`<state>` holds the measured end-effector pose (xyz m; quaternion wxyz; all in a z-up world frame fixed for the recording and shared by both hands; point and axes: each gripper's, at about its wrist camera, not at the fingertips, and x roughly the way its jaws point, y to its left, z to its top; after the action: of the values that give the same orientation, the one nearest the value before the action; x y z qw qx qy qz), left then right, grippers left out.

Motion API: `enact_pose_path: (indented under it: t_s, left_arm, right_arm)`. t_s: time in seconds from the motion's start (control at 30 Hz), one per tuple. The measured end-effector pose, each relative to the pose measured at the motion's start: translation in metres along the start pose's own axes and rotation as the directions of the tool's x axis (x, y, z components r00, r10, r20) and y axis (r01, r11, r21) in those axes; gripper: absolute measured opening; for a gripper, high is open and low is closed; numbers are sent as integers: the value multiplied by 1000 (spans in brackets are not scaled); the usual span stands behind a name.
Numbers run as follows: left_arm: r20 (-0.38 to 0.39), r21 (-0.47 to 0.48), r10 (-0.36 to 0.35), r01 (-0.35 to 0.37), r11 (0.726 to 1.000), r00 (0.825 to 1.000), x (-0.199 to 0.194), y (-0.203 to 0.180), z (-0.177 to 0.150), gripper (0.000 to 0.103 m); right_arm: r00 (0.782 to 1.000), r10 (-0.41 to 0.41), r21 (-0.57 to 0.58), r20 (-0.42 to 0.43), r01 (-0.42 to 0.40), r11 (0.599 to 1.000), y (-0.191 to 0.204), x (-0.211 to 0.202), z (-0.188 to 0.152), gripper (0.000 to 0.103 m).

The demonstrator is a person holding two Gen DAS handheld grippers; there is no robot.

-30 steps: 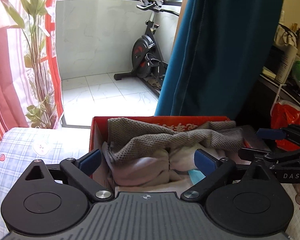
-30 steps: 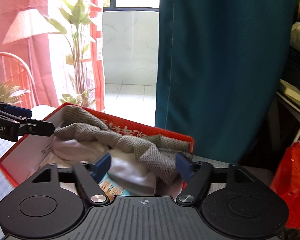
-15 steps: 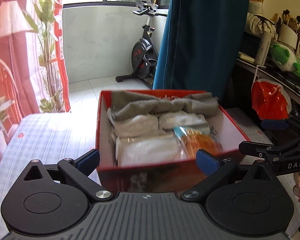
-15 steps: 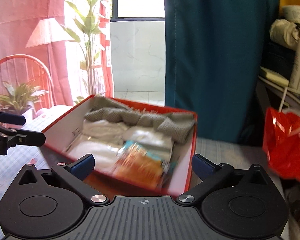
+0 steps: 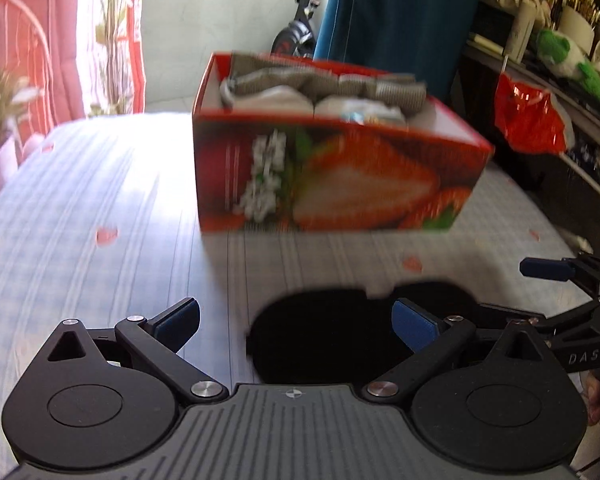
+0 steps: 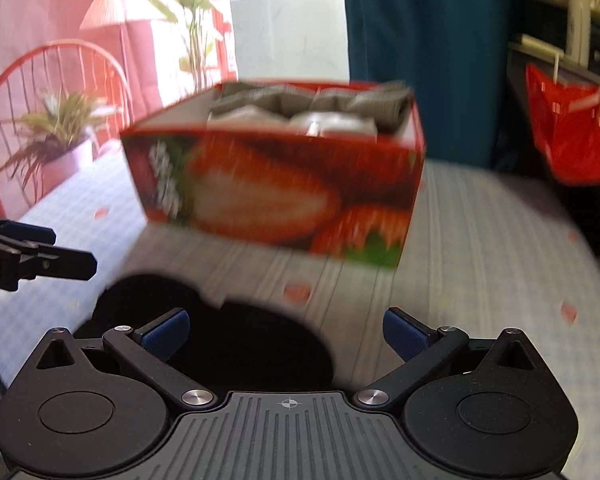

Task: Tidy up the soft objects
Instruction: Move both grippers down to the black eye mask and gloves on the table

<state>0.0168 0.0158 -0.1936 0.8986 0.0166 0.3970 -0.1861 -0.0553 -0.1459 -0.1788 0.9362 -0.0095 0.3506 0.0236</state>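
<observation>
Fingers of two open grippers, empty, facing one strawberry box.

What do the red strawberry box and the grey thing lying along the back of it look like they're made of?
The red strawberry-printed box looks like thin cardboard with a smooth printed finish: sharp folded edges, plain white inside walls. The grey cloth along its back looks like knitted or waffle-weave fabric, judging by its ribbed texture and soft folds, though blur leaves this uncertain.
</observation>
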Motion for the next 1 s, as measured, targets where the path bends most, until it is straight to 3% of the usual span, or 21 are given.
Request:
enact_pose_path:
  t_s: [0.37,0.57,1.0]
  left_arm:
    - [-86,-2,26,-27,1000,996,22,-6,-47,103]
    - [-69,-50,3,-6,999,998,28,2,-52,103]
    - [-39,-54,28,-31,998,999,34,-4,-49,103]
  right_arm:
    - [998,-31,-38,-58,29,999,22,9,-46,102]
    - [998,-45,-40,-35,43,998,21,17,-48,102]
    - [999,-40,37,10,39,999,8,26,-49,103]
